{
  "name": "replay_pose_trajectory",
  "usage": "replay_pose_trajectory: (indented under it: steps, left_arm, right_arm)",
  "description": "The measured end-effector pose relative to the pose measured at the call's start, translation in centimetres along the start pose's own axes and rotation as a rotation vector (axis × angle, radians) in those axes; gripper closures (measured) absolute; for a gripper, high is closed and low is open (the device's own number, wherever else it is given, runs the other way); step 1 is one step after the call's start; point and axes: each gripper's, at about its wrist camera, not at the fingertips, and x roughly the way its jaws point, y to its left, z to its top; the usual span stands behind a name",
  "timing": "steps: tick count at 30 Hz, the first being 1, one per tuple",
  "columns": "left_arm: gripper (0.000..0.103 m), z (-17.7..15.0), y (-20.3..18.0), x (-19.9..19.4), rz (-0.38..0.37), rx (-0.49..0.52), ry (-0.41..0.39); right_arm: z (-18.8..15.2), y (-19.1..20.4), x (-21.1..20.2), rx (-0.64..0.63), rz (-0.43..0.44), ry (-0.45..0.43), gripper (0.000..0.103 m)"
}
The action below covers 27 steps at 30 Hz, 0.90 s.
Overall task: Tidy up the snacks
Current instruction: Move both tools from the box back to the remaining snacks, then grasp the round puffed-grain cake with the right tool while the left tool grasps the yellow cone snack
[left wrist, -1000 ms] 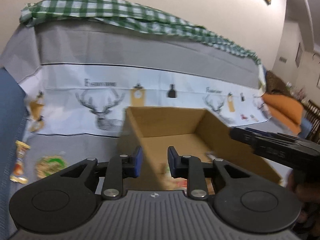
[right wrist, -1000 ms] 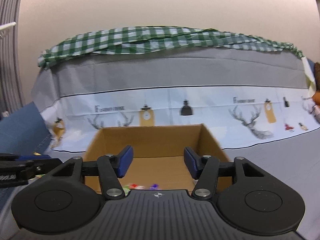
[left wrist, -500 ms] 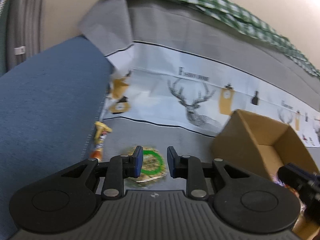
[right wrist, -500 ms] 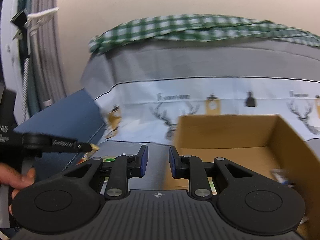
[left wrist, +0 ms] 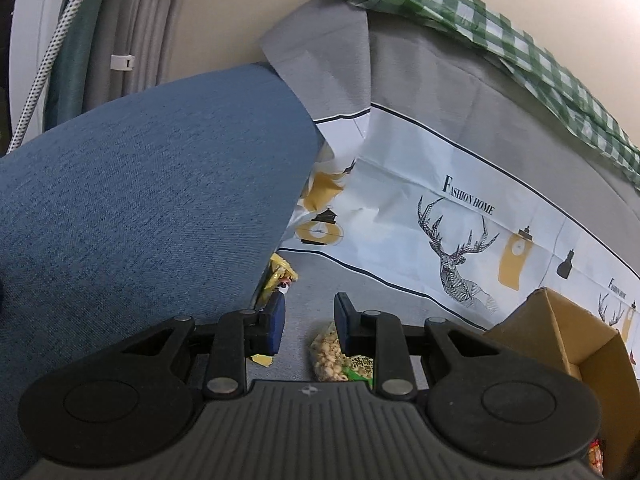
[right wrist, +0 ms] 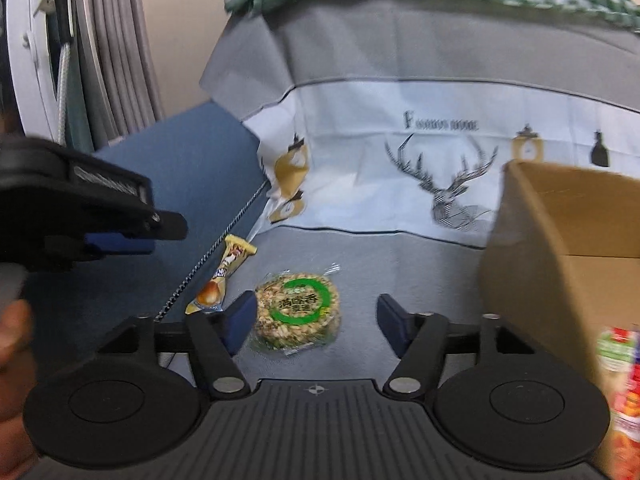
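Observation:
A round rice-cake snack (right wrist: pixel 298 316) in clear wrap with a green ring label lies on the grey cloth (right wrist: pixel 360 264). My right gripper (right wrist: pixel 316 322) hovers over it, its jaws opening; the snack shows between the fingers, untouched. A yellow snack bar (right wrist: pixel 224 280) lies just left of it, by the blue cushion edge. My left gripper (left wrist: pixel 309 326) stands narrowly open with nothing in it, above the cloth between the yellow bar (left wrist: pixel 280 276) and the round snack (left wrist: pixel 340 360). In the right wrist view the left gripper (right wrist: pixel 132 240) hangs at the left.
An open cardboard box (right wrist: pixel 560 260) stands to the right, also the box (left wrist: pixel 560 340) in the left wrist view. A red and green packet (right wrist: pixel 620 380) sits by its near side. A blue cushion (left wrist: pixel 140 200) rises on the left. A deer-print cloth (left wrist: pixel 440 200) covers the backrest.
Both views swung left, away from the box toward the snacks on the cloth. The right jaws narrowed, then spread wide. The left jaws kept the same narrow gap.

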Motion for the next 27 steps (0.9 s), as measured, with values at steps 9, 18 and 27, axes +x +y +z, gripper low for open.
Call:
replay_pose_trajectory:
  steps: [9,18,27]
  left_arm:
    - [0.074,0.1,-0.2,0.7,0.01,-0.009,-0.007]
    - [0.074,0.2,-0.5,1.3,0.02,0.02,-0.004]
    - [0.072,-0.1,-1.7,3.3,0.028,0.098,0.057]
  right_arm:
    - [-0.4,1.7,6.8,-0.043,-0.012,0.078,0.014]
    - [-1.5,3.0,9.7,-0.116,0.024,0.126,0.018]
    - [-1.2,2.4,6.9,-0.113,-0.103,0.083,0.024]
